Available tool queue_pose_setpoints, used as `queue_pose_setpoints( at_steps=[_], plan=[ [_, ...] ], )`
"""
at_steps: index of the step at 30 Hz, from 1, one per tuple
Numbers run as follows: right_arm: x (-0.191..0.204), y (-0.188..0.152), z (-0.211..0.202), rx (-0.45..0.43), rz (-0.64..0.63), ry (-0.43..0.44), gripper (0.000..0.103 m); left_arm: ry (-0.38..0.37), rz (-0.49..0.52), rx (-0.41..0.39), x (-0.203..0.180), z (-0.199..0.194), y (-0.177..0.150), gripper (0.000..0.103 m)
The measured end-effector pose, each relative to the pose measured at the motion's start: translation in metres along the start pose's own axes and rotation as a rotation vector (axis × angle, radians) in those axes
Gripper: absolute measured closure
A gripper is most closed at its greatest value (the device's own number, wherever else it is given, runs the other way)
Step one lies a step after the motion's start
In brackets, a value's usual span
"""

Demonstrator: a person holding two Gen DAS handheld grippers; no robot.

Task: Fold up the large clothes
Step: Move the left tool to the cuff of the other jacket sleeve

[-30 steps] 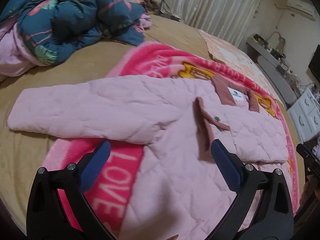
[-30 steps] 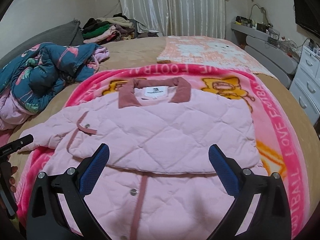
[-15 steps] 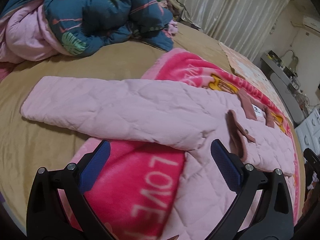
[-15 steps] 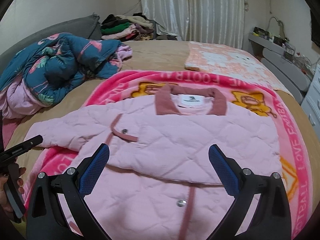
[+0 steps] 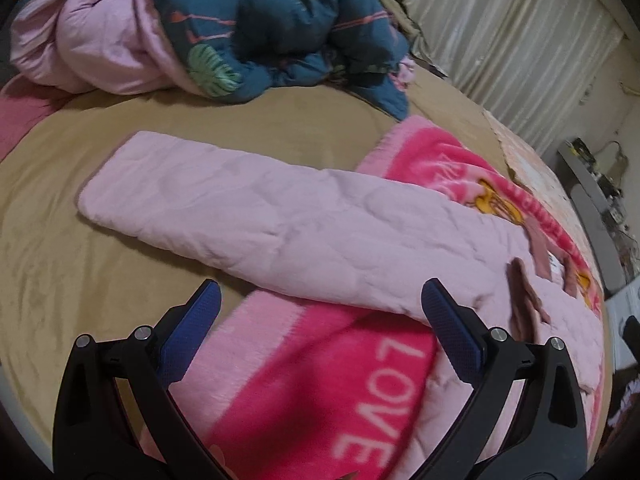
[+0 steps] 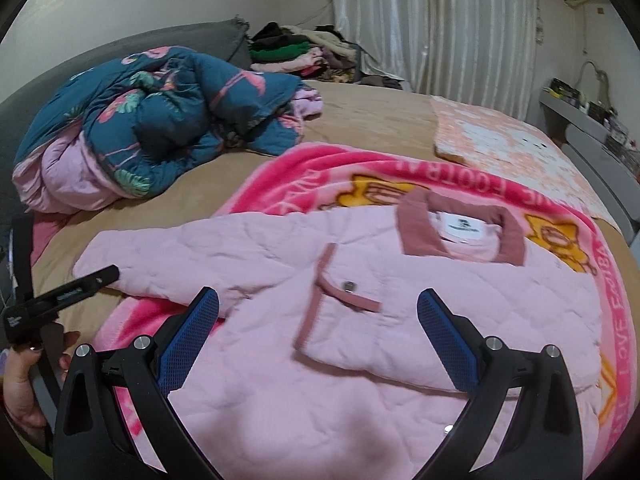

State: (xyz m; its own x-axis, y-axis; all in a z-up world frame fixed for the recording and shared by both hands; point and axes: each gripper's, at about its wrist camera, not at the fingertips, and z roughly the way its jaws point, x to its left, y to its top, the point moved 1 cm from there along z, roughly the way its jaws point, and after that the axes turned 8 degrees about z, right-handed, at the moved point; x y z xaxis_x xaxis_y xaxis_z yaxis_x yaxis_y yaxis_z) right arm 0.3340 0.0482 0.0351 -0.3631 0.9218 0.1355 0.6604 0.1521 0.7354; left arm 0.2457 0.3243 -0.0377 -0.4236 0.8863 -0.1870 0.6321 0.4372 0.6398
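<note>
A pink quilted jacket (image 6: 360,344) with a dusty-rose collar (image 6: 460,224) lies flat on a pink blanket on the bed. Its right sleeve is folded across the chest; its left sleeve (image 5: 248,216) stretches out onto the tan sheet. My left gripper (image 5: 320,304) is open and empty, hovering just short of that outstretched sleeve. My right gripper (image 6: 318,312) is open and empty above the jacket's chest, near the folded cuff with a snap (image 6: 349,286). The left gripper's tool also shows in the right wrist view (image 6: 64,296).
A bright pink "LOVE" blanket (image 5: 360,384) lies under the jacket on the tan bed sheet (image 5: 80,280). A crumpled teal-and-pink duvet (image 6: 160,120) sits at the far left. Folded clothes (image 6: 300,52) lie by the curtain. A peach patterned cloth (image 6: 500,140) lies far right.
Both grippers have swung to the left. The left wrist view now centres on the outstretched sleeve instead of the jacket body. Both grippers stay open.
</note>
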Motion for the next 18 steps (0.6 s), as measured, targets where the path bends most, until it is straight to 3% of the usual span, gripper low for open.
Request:
queue_pose_setpoints(
  at_steps=[18],
  plan=[
    [0.088, 0.004, 0.06, 0.096, -0.108, 0.122, 0.004, 0.071, -0.169, 0.066, 0.069, 0.027, 0.01, 0.009]
  ],
)
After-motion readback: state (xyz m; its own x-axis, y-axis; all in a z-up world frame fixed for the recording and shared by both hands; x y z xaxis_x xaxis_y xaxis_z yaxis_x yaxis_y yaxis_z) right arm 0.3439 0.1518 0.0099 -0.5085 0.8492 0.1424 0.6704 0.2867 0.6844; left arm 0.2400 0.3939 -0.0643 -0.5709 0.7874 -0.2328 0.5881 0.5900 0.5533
